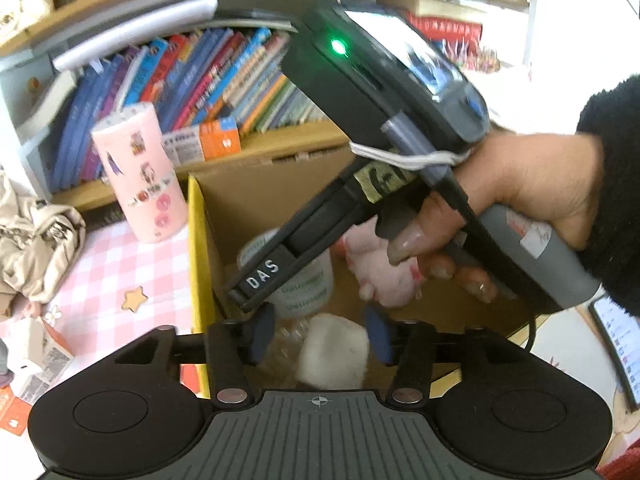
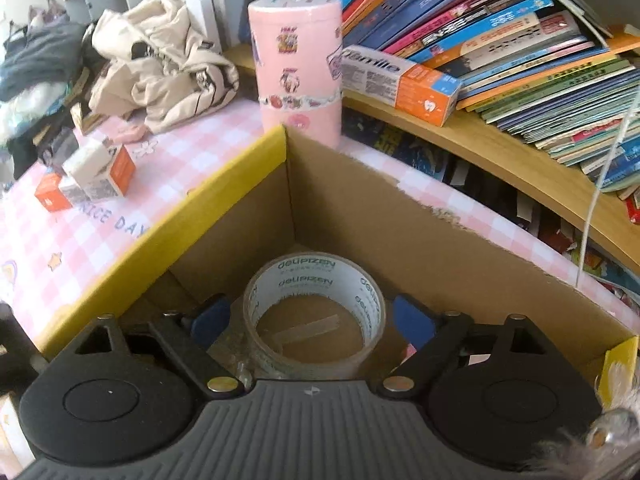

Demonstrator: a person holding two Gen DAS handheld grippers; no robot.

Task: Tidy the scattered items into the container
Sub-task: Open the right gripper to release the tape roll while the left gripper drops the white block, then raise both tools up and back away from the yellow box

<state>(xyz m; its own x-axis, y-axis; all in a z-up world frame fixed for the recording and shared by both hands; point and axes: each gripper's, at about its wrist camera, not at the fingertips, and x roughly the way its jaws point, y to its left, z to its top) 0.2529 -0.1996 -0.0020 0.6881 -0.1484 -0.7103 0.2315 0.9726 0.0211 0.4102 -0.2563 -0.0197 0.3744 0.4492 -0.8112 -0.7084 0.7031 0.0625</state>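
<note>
A cardboard box [image 2: 360, 216] with a yellow edge stands on the pink checked cloth. In it lie a clear tape roll [image 2: 316, 312], a pink plush toy [image 1: 384, 268] and a white fluffy item [image 1: 332, 356]. My right gripper [image 2: 312, 320] is open inside the box, its blue pads either side of the tape roll, not touching it. My left gripper [image 1: 320, 336] is open above the box, with the white fluffy item below it. The right gripper's black body [image 1: 360, 160] crosses the left wrist view. The tape roll [image 1: 304, 284] shows under it.
A pink sticker-covered canister [image 2: 298, 64] stands behind the box. Small orange-and-white boxes [image 2: 96, 176] lie on the cloth at left, near crumpled beige clothing [image 2: 160, 68]. A toothpaste box [image 2: 400, 80] and leaning books [image 2: 500, 40] fill the shelf behind. A phone [image 1: 616, 340] lies at right.
</note>
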